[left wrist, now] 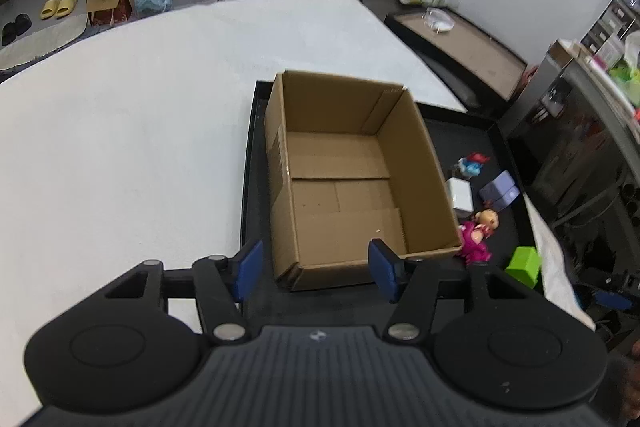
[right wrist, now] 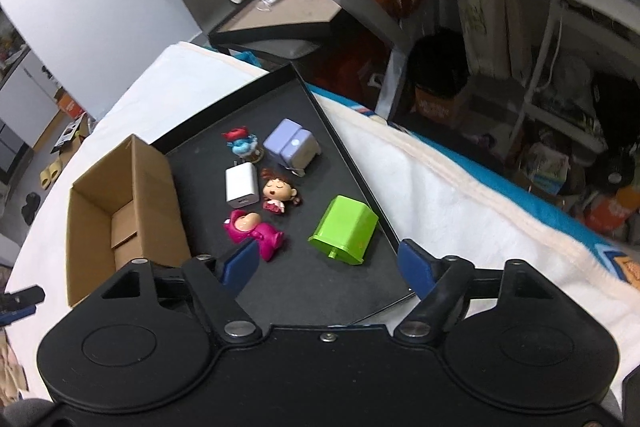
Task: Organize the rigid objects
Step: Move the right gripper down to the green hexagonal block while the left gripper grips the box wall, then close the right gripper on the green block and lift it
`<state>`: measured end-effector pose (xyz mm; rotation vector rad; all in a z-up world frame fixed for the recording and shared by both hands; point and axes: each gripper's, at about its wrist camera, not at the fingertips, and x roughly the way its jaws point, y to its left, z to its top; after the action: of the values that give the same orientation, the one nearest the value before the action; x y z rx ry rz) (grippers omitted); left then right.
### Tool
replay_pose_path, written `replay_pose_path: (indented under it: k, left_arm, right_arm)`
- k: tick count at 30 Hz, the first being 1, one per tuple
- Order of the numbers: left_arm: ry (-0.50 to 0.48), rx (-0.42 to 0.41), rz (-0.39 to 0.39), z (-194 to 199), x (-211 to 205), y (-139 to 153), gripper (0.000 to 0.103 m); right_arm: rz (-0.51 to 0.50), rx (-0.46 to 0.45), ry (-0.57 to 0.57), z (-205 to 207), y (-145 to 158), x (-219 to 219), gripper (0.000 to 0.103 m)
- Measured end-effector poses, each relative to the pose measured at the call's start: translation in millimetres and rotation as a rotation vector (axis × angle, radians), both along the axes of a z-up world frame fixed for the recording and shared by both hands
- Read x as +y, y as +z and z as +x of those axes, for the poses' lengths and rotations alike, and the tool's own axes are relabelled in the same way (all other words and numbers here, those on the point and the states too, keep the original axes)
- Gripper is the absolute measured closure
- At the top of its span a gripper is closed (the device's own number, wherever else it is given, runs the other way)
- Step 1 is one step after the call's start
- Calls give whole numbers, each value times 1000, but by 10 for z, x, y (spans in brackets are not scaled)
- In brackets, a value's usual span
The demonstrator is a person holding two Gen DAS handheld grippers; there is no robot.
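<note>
Green block [left wrist: 525, 265] (partly behind hand-held gripper)

Contents: one cardboard box [right wrist: 124, 203], one black tray [right wrist: 320, 283]. Three figurines [right wrist: 256, 231], one white charger [right wrist: 241, 185]. One green block [right wrist: 344, 229], one lilac case [right wrist: 292, 147].

An open cardboard box [right wrist: 120, 203] stands upright and empty at the left end of a black tray [right wrist: 320, 283]. Beside it on the tray floor lie a white charger [right wrist: 241, 185], a lilac two-part case [right wrist: 291, 147], and a green plastic cube [right wrist: 345, 229] tipped on its side. Three figurines lie nearby: a blue-and-red one [right wrist: 242, 143], a brown-haired doll [right wrist: 278, 193], and a magenta one [right wrist: 254, 230] on its back.
</note>
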<state>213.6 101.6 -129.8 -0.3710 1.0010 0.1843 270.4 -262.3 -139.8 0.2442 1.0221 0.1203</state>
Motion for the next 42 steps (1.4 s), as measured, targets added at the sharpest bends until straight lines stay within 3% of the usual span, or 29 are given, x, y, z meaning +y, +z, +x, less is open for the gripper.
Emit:
replay_pose_path:
  k: [15,24,32,42]
  left_arm:
    - [5,119,-37,360,104,-400,66]
    - [-7,178,-38,492,101,-555,70]
    - [-12,188,-13,488,105,-625,89]
    - [-53,191,-6,374,148,-597,89]
  right_arm:
    - [146,170,-130,424,-514,-145,36]
    - [206,247,-179,576,-765,-179,40]
    - [249,283,-219,653,-944,-212,43]
    - [279,299,-226,701,-1153,-207,47]
